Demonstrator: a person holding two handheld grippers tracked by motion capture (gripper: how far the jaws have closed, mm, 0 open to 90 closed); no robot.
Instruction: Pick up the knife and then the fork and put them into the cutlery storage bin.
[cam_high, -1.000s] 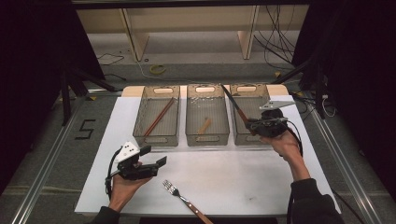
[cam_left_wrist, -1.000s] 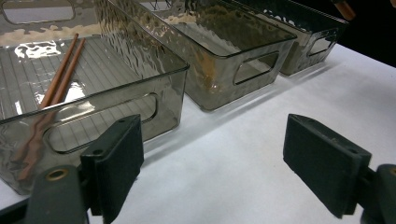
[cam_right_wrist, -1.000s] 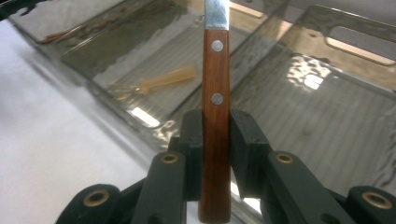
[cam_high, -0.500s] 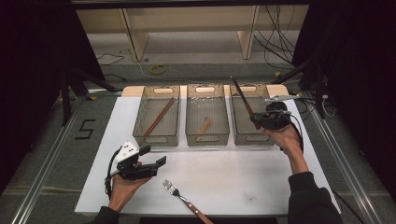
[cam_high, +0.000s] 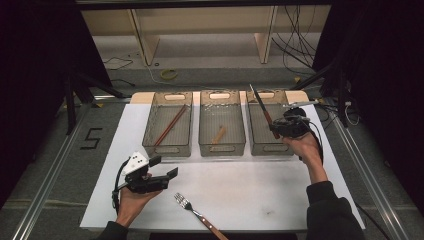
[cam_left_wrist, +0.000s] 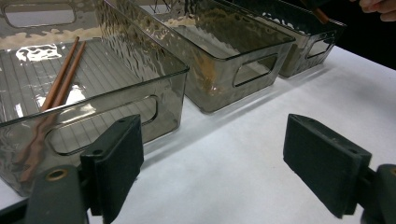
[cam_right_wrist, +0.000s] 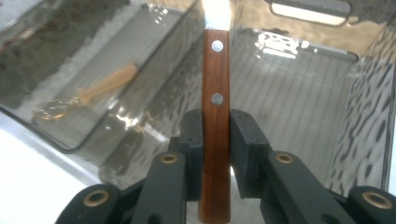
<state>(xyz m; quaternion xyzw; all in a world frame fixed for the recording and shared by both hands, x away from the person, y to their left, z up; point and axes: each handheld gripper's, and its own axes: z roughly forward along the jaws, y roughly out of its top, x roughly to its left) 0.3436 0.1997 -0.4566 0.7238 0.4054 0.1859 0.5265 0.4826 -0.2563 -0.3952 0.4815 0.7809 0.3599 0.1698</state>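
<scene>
My right gripper (cam_high: 278, 131) is shut on the wooden handle of a knife (cam_high: 262, 107), held above the right-hand clear bin (cam_high: 270, 150). The blade slants up and away to the far left. In the right gripper view the riveted handle (cam_right_wrist: 215, 93) stands upright between the pads (cam_right_wrist: 246, 140), over the bin's ribbed floor. My left gripper (cam_high: 164, 167) rests in a hand at the near left of the white table. Its jaws are open with nothing between them (cam_left_wrist: 233, 158).
The left bin (cam_high: 167, 150) holds a pair of brown chopsticks (cam_high: 170, 125). A wooden-handled spoon (cam_high: 218, 135) lies in the middle bin (cam_high: 222, 149). A fork (cam_high: 197, 215) with a wooden handle lies near the table's front edge, right of my left gripper.
My right gripper has shifted slightly to the right and farther over the right bin, carrying the knife. The left gripper has stayed put.
</scene>
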